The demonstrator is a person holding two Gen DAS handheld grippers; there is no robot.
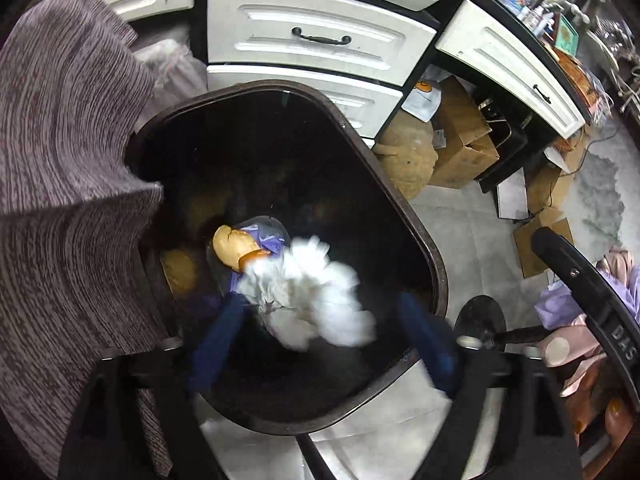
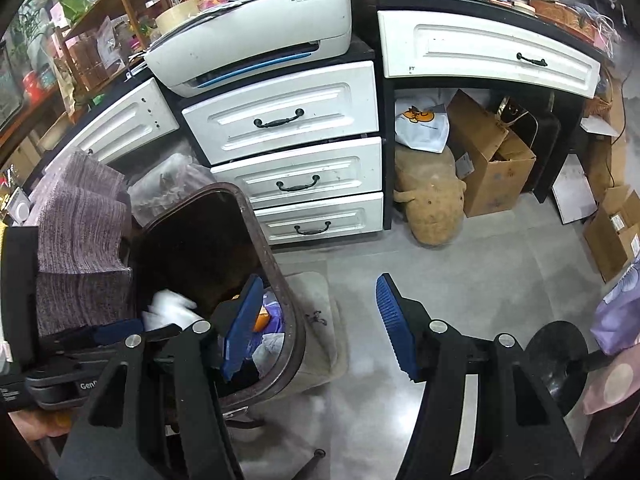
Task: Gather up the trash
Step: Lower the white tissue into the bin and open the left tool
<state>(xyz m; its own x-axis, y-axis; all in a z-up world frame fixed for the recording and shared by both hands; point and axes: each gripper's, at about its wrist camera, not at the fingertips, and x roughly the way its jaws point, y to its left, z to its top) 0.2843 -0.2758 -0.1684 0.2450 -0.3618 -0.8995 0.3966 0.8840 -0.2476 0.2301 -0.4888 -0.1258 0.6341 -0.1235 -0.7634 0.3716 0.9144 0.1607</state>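
Note:
A dark brown trash bin (image 1: 434, 256) stands on the floor below my left gripper (image 1: 320, 344). The left gripper is open, its blue pads wide apart over the bin mouth. A crumpled white tissue (image 1: 312, 292), blurred, is between and below the pads, free of them. Under it in the bin lie a tan rounded piece (image 1: 232, 246) and purple plastic (image 1: 270, 240). In the right wrist view the bin (image 2: 280, 276) is at lower left, with the tissue (image 2: 168, 308) inside. My right gripper (image 2: 320, 320) is open and empty, its left pad over the bin's rim.
White drawers (image 2: 288, 176) and a printer (image 2: 256, 40) stand behind the bin. A purple-grey knit cloth (image 1: 68, 160) hangs left of it. A tan plush toy (image 2: 432, 204), cardboard boxes (image 2: 488, 160) and a white bag sit under the desk. Grey tiled floor (image 2: 480, 280) lies to the right.

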